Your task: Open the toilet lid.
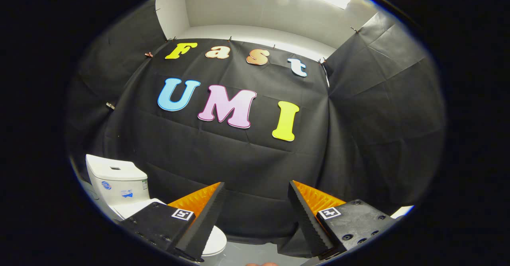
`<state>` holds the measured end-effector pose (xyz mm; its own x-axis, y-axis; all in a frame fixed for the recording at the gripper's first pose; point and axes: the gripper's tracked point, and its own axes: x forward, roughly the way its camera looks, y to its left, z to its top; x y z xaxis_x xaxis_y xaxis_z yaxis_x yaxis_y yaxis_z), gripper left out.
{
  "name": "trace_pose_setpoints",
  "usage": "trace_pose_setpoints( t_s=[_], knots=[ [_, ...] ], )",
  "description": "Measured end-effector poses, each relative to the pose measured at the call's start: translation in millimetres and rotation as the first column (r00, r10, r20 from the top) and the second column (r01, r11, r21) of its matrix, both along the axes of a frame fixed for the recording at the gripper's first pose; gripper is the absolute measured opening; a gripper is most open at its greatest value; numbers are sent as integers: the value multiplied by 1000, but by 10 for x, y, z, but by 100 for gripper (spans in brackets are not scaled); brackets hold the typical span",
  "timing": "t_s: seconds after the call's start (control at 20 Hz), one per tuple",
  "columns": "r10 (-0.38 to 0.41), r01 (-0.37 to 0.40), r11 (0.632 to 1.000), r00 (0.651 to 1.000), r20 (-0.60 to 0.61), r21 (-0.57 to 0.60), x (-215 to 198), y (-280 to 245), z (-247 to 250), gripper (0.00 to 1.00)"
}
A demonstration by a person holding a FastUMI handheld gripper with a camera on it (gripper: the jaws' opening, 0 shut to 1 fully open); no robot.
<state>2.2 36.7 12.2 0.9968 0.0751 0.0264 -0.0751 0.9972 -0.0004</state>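
Toilet lid low behind the left finger, tank beyond, jaws wide and empty.

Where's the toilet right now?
In the gripper view, the toilet stands against the black cloth wall, beyond the open gripper and partly behind one finger.

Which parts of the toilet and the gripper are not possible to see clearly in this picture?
- Toilet lid, gripper view: mostly hidden behind the left finger; its front edge and hinge cannot be judged.
- Toilet tank: its stickers are too small to make out.
- Toilet base and floor contact: cut off by the view's edge.
- Gripper: fingers apart, nothing between them, pointed at the booth wall beyond; how near they are to the lid cannot be told.
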Motion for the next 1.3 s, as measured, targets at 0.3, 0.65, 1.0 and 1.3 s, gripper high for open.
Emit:
trace_pose_setpoints(
  t_s=[0.3, 0.65, 1.0, 1.3],
  knots=[
    [27, -27, 1000, 1000, -14, 3, 224, 306, 73, 97],
    [4, 108, 947, 937, -348, 302, 270, 736, -941, 98],
    [-75, 362, 854, 796, -601, 373, 7, 472, -2207, 98],
    [35, 491, 728, 671, -740, 479, -370, 653, -2791, 98]
  ],
)
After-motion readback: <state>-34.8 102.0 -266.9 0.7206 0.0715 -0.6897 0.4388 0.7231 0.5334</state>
